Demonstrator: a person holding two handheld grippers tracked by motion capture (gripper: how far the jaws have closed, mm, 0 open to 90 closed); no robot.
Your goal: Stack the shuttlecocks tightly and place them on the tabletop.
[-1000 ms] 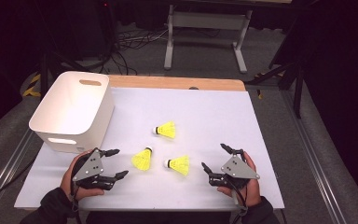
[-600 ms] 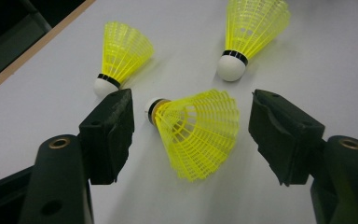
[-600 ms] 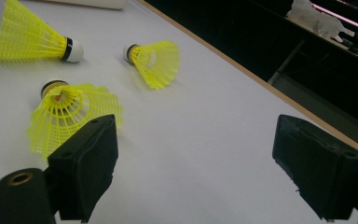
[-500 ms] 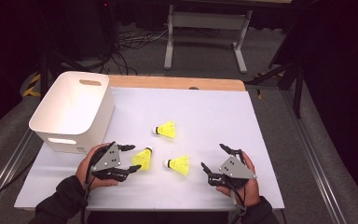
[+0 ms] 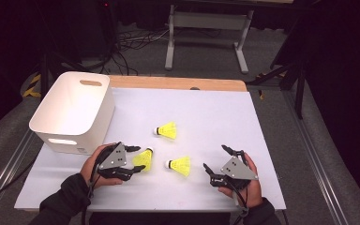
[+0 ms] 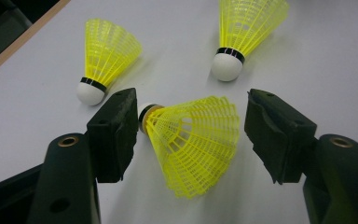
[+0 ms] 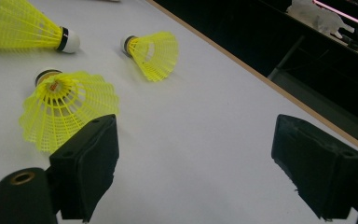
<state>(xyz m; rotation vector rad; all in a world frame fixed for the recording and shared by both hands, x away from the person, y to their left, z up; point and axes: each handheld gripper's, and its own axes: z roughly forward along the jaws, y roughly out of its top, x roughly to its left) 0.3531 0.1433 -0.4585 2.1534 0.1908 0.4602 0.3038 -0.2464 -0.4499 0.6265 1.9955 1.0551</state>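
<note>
Three yellow shuttlecocks lie on the white table (image 5: pixel 215 108). The left one (image 5: pixel 144 158) (image 6: pixel 191 140) lies on its side between the jaws of my left gripper (image 5: pixel 140 158) (image 6: pixel 191 105). Those jaws have just been closing; one sits right beside the cork end, the other stands a gap off the skirt, so the gripper is open. A second shuttlecock (image 5: pixel 179 165) (image 7: pixel 65 109) lies just left of my right gripper (image 5: pixel 215 157) (image 7: pixel 198 128), which rests open with bare table between its jaws. The third shuttlecock (image 5: pixel 167 130) (image 6: pixel 105 56) lies farther back.
A white plastic bin (image 5: pixel 75 110) with handle slots stands on the table's left side, just behind my left hand. A wooden strip (image 5: pixel 178 83) runs along the far edge. Beyond it are a metal stand and cables on the floor.
My left gripper has slid right until its jaws stand on either side of the left shuttlecock, and the jaws have narrowed. The right gripper and the other shuttlecocks have not moved.
</note>
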